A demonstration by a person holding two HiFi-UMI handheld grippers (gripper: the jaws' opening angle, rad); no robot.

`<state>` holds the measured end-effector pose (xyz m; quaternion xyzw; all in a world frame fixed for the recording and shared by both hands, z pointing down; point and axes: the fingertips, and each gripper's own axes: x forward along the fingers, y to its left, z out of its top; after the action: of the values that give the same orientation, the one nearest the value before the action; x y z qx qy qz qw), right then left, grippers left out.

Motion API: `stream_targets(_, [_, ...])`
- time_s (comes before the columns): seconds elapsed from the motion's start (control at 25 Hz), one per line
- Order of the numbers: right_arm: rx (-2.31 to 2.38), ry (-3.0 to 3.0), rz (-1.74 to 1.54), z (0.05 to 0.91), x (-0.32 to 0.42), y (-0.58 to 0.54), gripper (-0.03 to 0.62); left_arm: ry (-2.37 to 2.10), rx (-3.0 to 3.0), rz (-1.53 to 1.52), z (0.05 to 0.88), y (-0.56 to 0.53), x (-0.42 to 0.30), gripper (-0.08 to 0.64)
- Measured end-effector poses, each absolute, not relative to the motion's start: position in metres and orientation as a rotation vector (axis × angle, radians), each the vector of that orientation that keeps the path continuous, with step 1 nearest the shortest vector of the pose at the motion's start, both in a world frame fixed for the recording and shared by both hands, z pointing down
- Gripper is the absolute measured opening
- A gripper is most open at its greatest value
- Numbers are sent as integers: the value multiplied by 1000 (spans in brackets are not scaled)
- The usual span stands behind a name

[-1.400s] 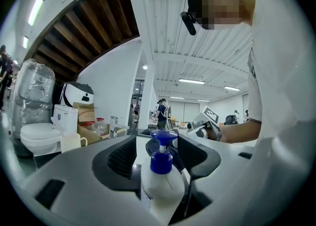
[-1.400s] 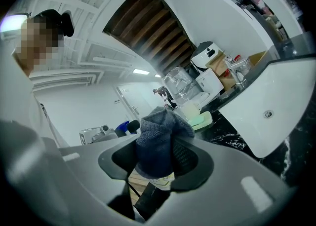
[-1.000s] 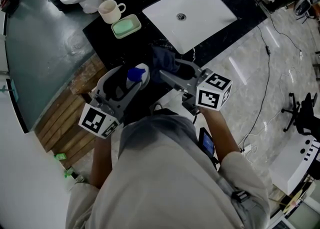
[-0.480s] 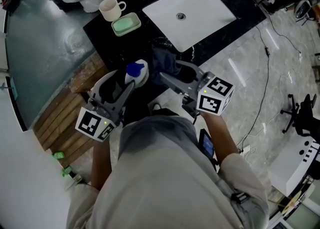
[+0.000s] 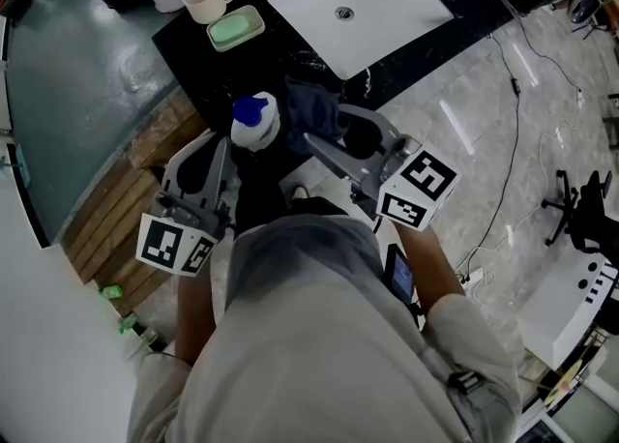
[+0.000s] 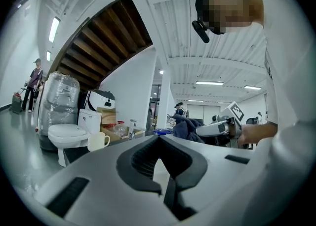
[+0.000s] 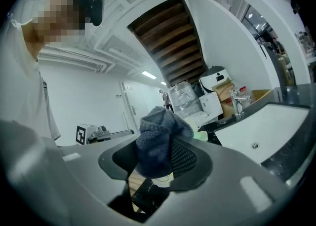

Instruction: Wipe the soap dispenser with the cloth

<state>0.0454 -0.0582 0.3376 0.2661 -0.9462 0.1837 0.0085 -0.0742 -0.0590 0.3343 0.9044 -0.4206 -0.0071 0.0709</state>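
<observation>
Your left tongs [image 6: 159, 141] have just closed together, empty, tips just below the dispenser [image 5: 255, 122] at the bench [image 5: 193, 54] edge, upper centre-left of frame; your right tongs [image 7: 165, 157] are clamped on the cloth [image 5: 309, 110] just right of it

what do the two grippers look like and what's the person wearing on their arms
The left gripper and right gripper are both grey moulded plastic shells with dark ribbed fingers. Each carries a white cube printed with black square markers. The person wears a pale grey short-sleeved shirt.
</observation>
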Motion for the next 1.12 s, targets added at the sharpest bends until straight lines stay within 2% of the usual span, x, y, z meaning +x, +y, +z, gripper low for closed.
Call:
stream_targets(0.6, [903, -2936, 396, 322, 41, -49, 144, -1334, 2662, -62, 325, -58, -83, 6])
stream_targets(1.12, [974, -2923, 377, 312, 43, -42, 143, -1342, 2636, -123, 313, -52, -85, 6])
